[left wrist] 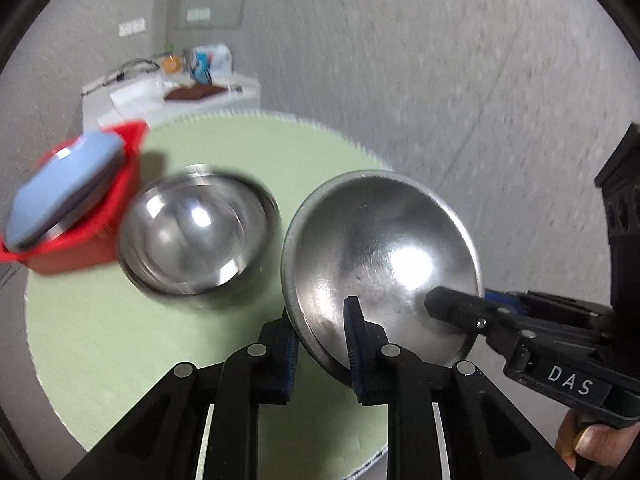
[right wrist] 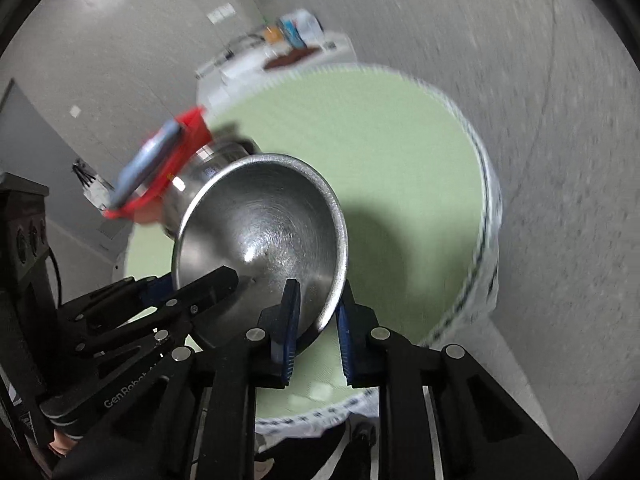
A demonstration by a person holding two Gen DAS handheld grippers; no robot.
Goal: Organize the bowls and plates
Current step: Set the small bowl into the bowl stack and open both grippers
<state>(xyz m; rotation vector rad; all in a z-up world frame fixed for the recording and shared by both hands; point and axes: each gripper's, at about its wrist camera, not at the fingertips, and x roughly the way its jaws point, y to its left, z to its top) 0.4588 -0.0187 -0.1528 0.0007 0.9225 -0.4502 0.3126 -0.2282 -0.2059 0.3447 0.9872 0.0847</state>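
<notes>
Both grippers hold one steel bowl (left wrist: pixel 380 248) tilted above the round green table (left wrist: pixel 240 152). My left gripper (left wrist: pixel 320 336) is shut on its near rim, one finger inside, one outside. My right gripper (right wrist: pixel 316 320) is shut on the opposite rim of the same bowl (right wrist: pixel 260 224); it shows in the left wrist view (left wrist: pixel 456 304) at right. A stack of steel bowls (left wrist: pixel 196 232) stands on the table to the left, also in the right wrist view (right wrist: pixel 216 168). A red tray (left wrist: pixel 120 184) holds tilted plates, the top one blue (left wrist: pixel 60 192).
A white side table (left wrist: pixel 168 92) with bags and clutter stands beyond against the grey wall. The green table's fringed edge (right wrist: pixel 484 200) curves round at the right. Grey floor lies all round.
</notes>
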